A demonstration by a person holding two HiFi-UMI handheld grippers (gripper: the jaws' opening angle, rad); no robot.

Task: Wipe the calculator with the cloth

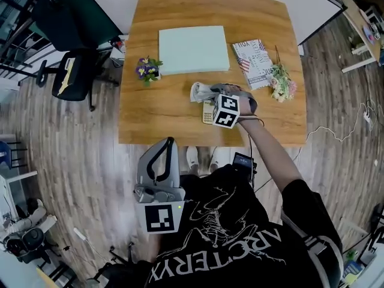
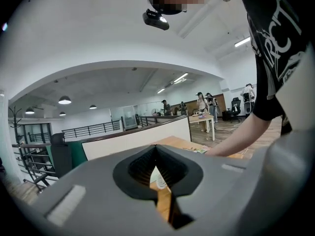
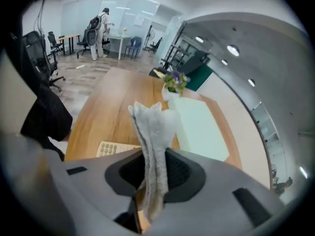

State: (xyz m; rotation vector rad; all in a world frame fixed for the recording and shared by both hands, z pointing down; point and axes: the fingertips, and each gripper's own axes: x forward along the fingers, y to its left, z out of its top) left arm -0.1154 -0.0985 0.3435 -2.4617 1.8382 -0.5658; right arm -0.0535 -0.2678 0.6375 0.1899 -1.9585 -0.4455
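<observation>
the grey cloth (image 3: 152,127) is pinched by the right claw (image 3: 152,181) over the calculator (image 3: 110,149). the left claw (image 2: 156,178) is pressed together.

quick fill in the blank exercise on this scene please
1. The right gripper is shut on the grey ____.
2. The calculator lies on the table just below the ____ gripper.
3. The left gripper, held off the table, has its jaws ____.
Missing: cloth; right; shut.
</observation>
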